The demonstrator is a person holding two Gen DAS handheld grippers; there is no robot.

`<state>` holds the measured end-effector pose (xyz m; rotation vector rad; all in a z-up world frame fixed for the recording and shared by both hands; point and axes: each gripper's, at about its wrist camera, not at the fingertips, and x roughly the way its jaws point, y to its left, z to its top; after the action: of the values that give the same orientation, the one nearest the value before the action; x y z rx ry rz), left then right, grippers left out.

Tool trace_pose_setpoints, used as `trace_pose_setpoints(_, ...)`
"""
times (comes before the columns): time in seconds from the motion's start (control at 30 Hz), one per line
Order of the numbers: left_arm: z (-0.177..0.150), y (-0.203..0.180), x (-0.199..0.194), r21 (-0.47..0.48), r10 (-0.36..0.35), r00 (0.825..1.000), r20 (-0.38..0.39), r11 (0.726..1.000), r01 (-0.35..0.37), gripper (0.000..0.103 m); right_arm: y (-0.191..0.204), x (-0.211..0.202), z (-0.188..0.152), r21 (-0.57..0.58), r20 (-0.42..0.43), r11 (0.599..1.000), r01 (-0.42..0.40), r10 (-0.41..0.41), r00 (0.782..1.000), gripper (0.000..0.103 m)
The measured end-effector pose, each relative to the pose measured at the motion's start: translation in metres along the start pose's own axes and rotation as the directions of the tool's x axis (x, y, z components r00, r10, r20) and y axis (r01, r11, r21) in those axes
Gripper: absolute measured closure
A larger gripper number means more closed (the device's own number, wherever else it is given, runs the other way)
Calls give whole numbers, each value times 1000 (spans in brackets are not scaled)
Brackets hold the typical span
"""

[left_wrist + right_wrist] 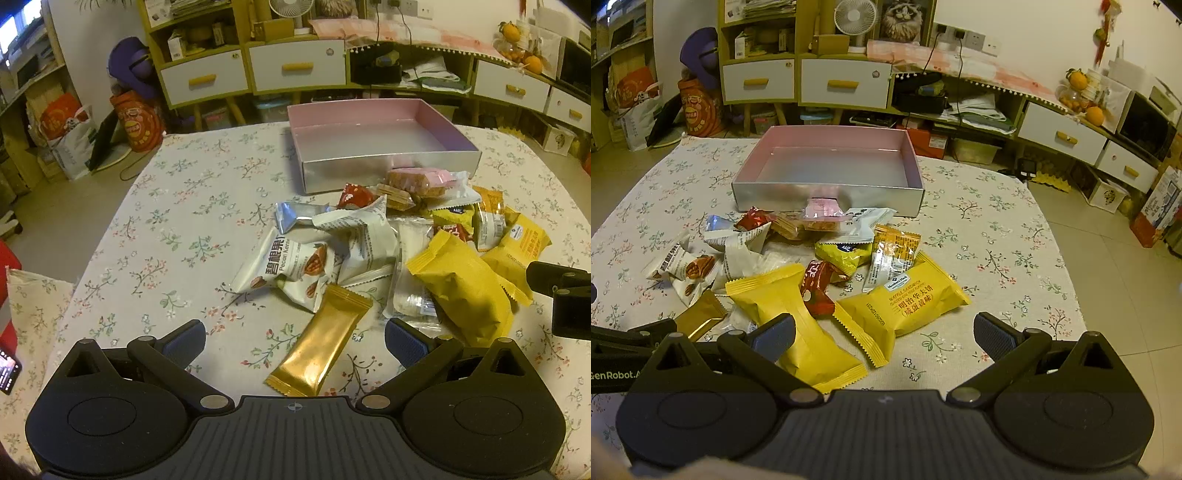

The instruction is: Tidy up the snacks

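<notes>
A heap of wrapped snacks lies on the flowered tablecloth in front of an empty pink-lined box (373, 138) (831, 166). In the left wrist view my left gripper (294, 341) stands open just above the table, with a gold bar wrapper (321, 341) lying between its fingers, untouched. White pecan packs (291, 266) lie beyond it. In the right wrist view my right gripper (884, 338) is open over two yellow waffle packs (908, 299) (798, 321); its left finger (774, 338) overlaps the nearer one. A red wrapper (816, 288) lies between the packs.
The round table (177, 221) drops off to tiled floor (1126, 288) at the right. Cabinets with white drawers (846, 85) and bags (70, 136) stand behind. The right gripper's body (565, 295) shows at the right edge of the left wrist view.
</notes>
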<state>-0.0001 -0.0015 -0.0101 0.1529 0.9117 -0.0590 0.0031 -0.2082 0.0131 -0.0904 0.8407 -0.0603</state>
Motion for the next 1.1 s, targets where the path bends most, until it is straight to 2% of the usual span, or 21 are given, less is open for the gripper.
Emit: trace_pose_setpoints(1.1, -3, -2, 5, 4, -9, 1000, -18, 1000, 9, 0, -1, 3, -1, 10, -16, 1000, -10, 11, 1000, 0)
